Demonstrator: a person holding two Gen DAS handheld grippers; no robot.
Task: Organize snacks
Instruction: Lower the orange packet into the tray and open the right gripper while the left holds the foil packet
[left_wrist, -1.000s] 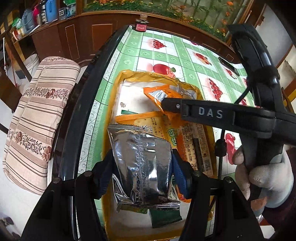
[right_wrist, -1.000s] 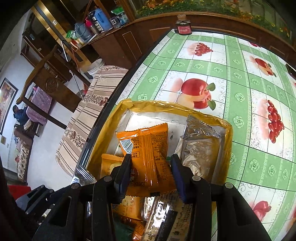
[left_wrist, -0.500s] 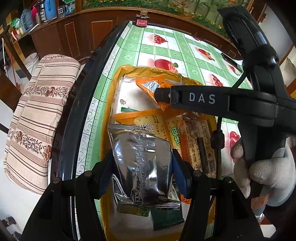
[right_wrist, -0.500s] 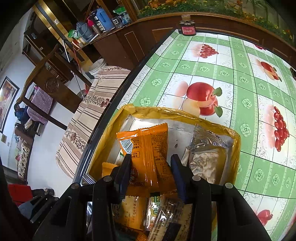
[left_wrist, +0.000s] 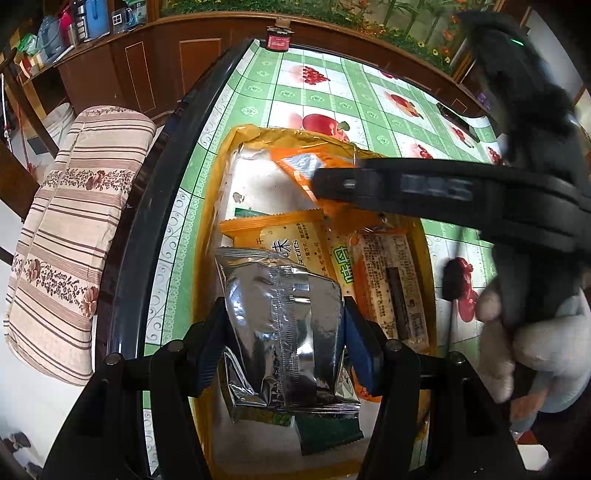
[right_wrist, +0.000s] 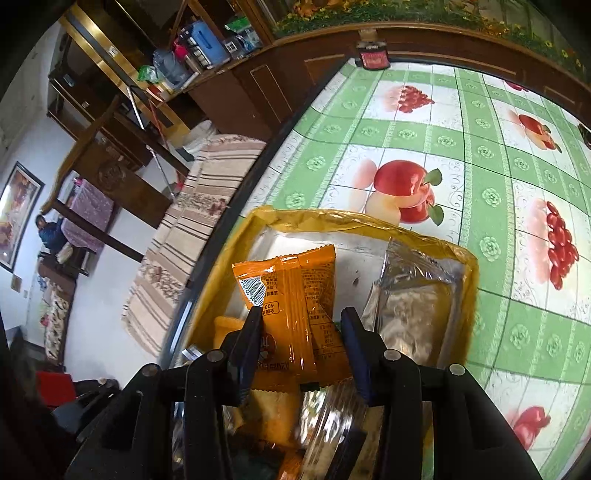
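Observation:
A yellow tray (left_wrist: 212, 206) with a silver lining sits near the table's left edge; it also shows in the right wrist view (right_wrist: 369, 218). My left gripper (left_wrist: 282, 328) is shut on a silver foil packet (left_wrist: 284, 325) above the tray's near end. My right gripper (right_wrist: 301, 328) is shut on an orange snack packet (right_wrist: 291, 295), held above the tray's far half. It crosses the left wrist view as a black bar (left_wrist: 424, 188). Orange biscuit packets (left_wrist: 295, 240) and a clear wrapped bar (left_wrist: 391, 280) lie in the tray. Another silver packet (right_wrist: 410, 295) lies at its far right.
The table has a green fruit-print cloth (right_wrist: 461, 155). A small red jar (left_wrist: 279, 37) stands at the far edge. A striped cushion (left_wrist: 74, 221) lies on a seat left of the table. A dark flat object (left_wrist: 458, 122) lies at the far right.
My right gripper has carried the orange packet farther along the tray, away from me. My left gripper holds the silver packet in the same place.

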